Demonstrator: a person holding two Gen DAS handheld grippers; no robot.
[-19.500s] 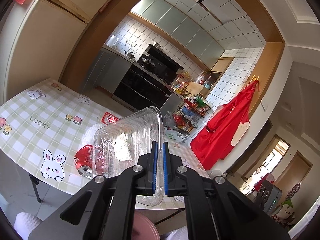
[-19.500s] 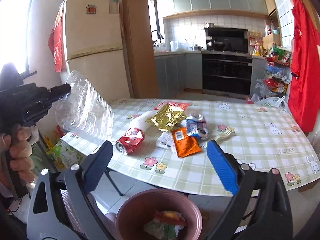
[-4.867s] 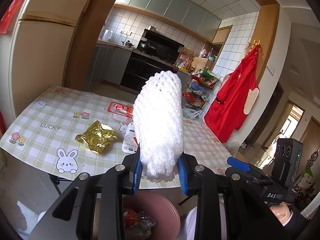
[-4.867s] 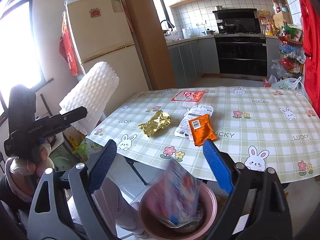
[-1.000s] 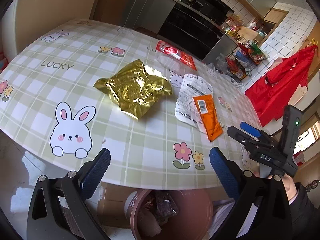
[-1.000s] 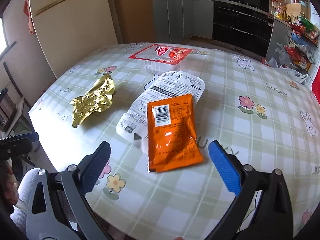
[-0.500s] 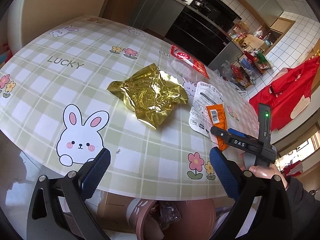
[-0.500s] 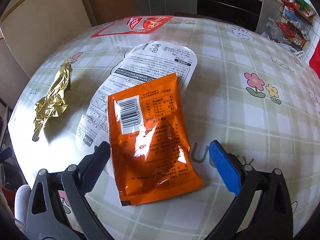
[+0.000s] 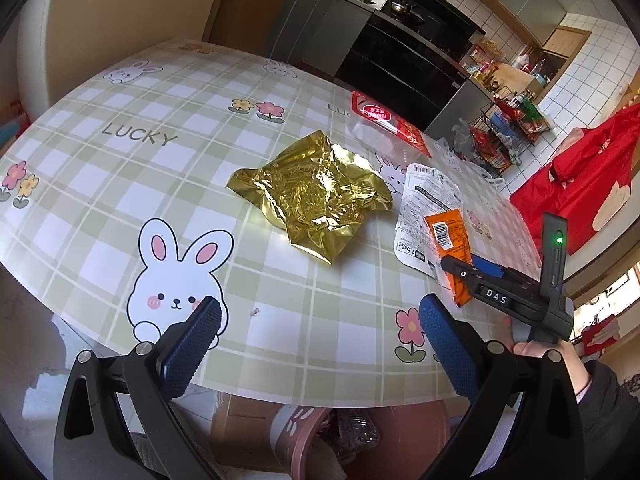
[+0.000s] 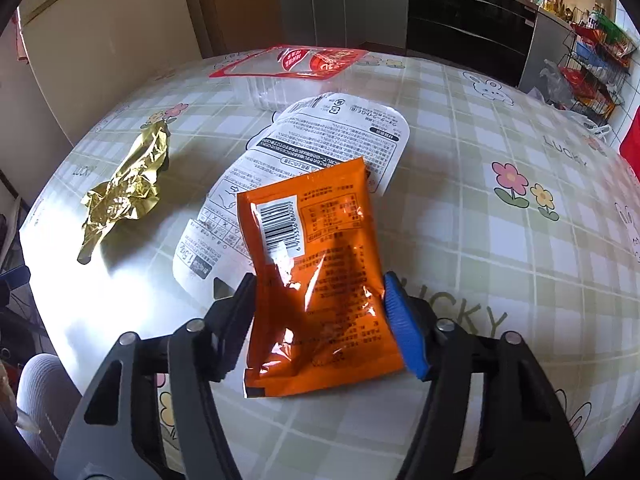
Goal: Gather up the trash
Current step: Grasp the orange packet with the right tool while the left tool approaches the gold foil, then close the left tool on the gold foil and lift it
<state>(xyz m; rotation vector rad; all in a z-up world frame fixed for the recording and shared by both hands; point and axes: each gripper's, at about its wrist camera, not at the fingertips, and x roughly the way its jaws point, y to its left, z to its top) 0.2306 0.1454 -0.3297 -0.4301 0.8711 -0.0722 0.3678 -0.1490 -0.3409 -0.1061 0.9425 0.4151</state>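
i'm closing my right tool (image 10: pixel 320 320) on the orange packet (image 10: pixel 316 272) lying on the counter (image 10: pixel 500 240), pads touching its long edges, barcode end pointing away; my left tool (image 9: pixel 316 340) is hanging wide open, empty.

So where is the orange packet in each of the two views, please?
Left wrist view: the orange packet lies at the right, partly hidden behind the right claw.
Right wrist view: the orange packet fills the centre, between the jaws of the right claw, which have just been closing on it.
Shared landmark: the white packet underneath it.
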